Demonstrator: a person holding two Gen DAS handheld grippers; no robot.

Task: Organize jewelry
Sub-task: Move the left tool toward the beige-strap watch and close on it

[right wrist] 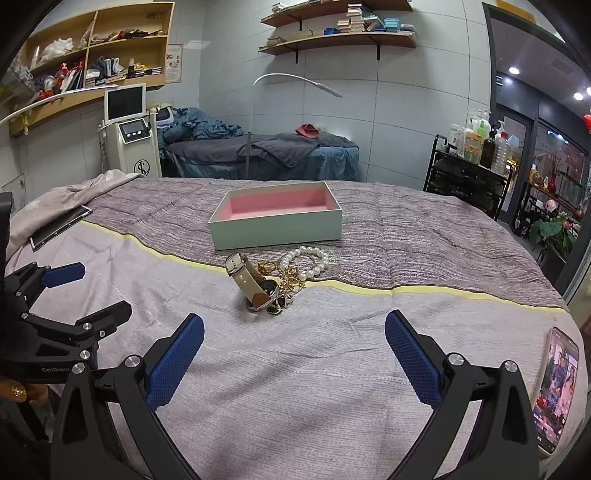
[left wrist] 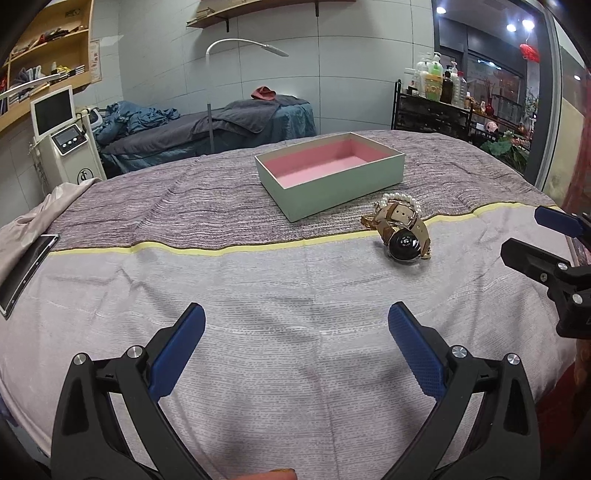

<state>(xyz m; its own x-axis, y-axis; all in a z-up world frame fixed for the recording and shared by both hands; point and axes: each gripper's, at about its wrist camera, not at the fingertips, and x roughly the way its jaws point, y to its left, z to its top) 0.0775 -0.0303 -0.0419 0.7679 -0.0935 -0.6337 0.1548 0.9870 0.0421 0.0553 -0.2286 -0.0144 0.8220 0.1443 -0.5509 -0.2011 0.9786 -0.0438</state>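
grey panelled wall (right wrist: 406, 110) at back, w/ curved wooden wall shelves (right wrist: 338, 38) holding stacked books & boxes. light wood cubby shelving (right wrist: 96, 48) upper left, stuffed w/ folded cloths & bags. white machine w/ screen on top (right wrist: 127, 129) below it, beside massage bed w/ dark grey & blue covers (right wrist: 266, 151). thin white arched floor lamp (right wrist: 295, 83) over bed. black metal trolley w/ bottles on top (right wrist: 469, 173) at right. glass front w/ ceiling spotlights (left wrist: 517, 24) far right. foreground: striped purple-grey bedspread w/ yellow band (right wrist: 406, 236).
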